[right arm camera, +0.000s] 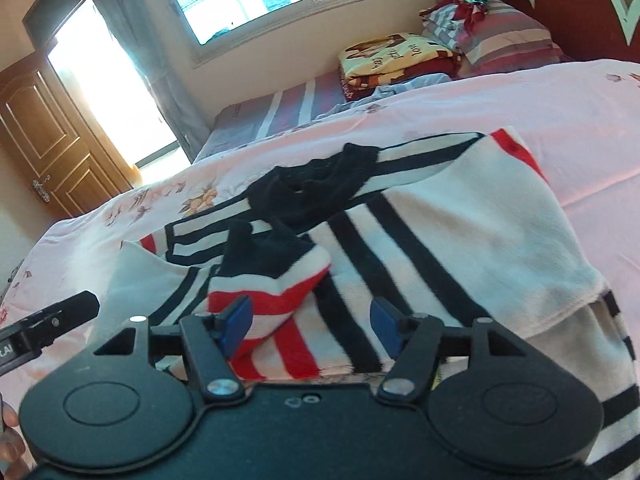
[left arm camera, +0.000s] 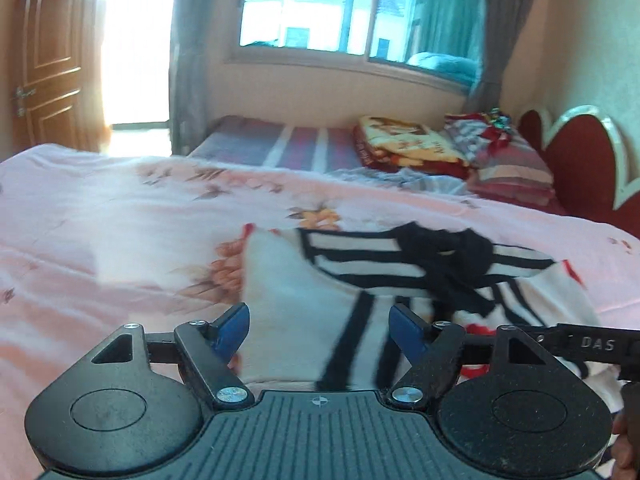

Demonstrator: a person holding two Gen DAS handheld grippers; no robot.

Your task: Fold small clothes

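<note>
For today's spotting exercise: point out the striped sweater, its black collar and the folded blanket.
striped sweater [right arm camera: 460,232], right wrist view, white body panel.
black collar [right arm camera: 320,184], right wrist view, knitted neck rim.
folded blanket [left arm camera: 408,140], left wrist view, printed top face.

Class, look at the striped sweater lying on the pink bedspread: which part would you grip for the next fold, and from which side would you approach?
Probably the striped sweater at its free white side edge, coming in from the right. That edge lies loose and slightly raised off the pink bedspread, so one finger could slip under it. The bunched black collar is thicker.
</note>
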